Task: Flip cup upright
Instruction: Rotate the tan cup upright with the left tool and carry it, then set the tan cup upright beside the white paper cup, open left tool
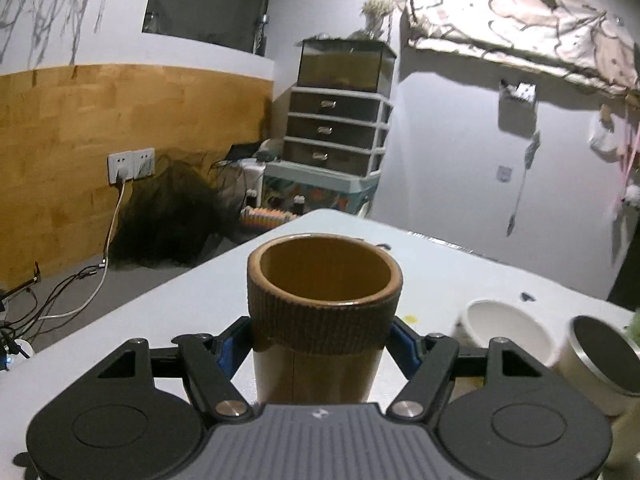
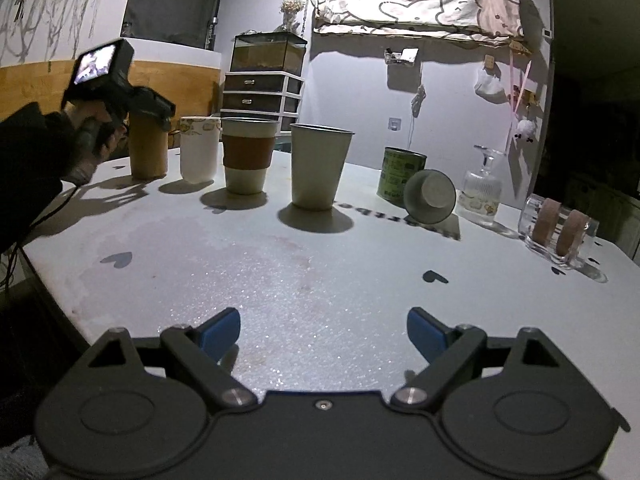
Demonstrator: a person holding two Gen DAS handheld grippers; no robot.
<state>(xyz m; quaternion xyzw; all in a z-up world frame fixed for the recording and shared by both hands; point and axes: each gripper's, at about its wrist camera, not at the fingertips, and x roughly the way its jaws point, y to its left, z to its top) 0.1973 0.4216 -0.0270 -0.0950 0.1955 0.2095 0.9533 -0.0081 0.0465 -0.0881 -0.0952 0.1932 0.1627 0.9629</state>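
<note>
A brown cup with a ribbed band [image 1: 324, 312] stands upright, mouth up, on the white table [image 1: 192, 312]. My left gripper [image 1: 322, 340] is closed around its body, blue pads against both sides. The right wrist view shows the same cup [image 2: 148, 152] at the far left of a row, with the left gripper [image 2: 150, 114] on it. A grey cup [image 2: 430, 196] lies on its side at the right, its base toward the camera. My right gripper [image 2: 323, 334] is open and empty, low over the table's near part.
In the row stand a white cup [image 2: 199, 154], a cup with a brown sleeve [image 2: 248, 156] and a tall grey cup [image 2: 318, 166]. A green tin [image 2: 398, 178], a glass bottle [image 2: 482, 184] and a clear tape holder [image 2: 558, 228] stand right. Table edge lies left.
</note>
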